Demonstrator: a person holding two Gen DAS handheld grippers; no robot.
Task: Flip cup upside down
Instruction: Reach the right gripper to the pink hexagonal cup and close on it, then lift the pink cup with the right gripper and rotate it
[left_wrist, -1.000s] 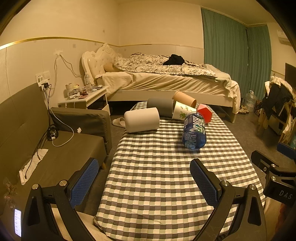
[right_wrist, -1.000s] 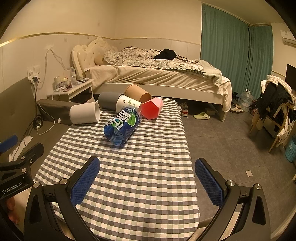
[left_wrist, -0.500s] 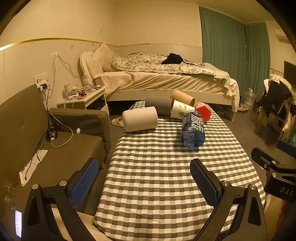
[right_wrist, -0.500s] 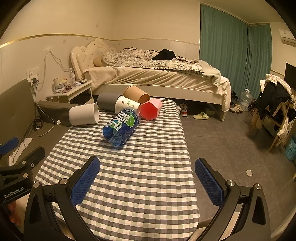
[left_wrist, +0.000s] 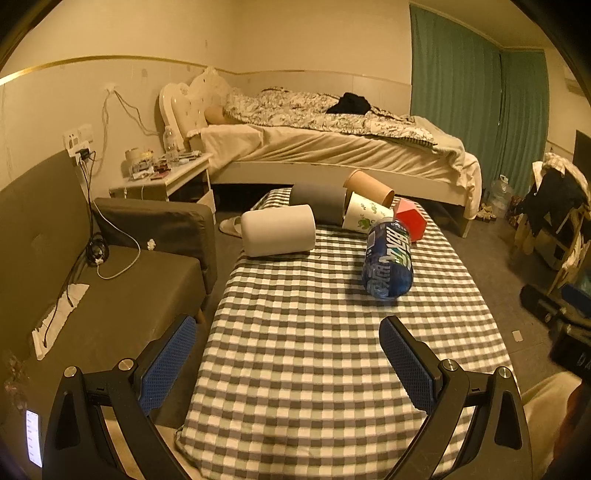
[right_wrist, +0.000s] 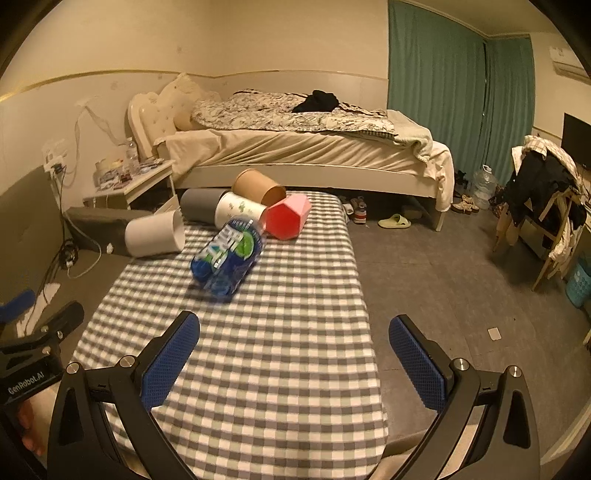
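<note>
**Cups Lie Untouched as Flip Awaits**

Both the left gripper (left_wrist: 288, 354) and right gripper (right_wrist: 293, 349) hang wide apart, empty, over the checkered desk (left_wrist: 314, 369). The white cup (left_wrist: 279, 230) lies on its side at the far end, among other toppled cups; nothing is flipped yet.

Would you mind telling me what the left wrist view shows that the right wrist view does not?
Only the left wrist view shows the sofa seat beside the table. Only the right wrist view shows the green slipper and blue basket on the floor. Both share the checkered table, the lying white cup, blue bottle, red cup and the bed.
</note>
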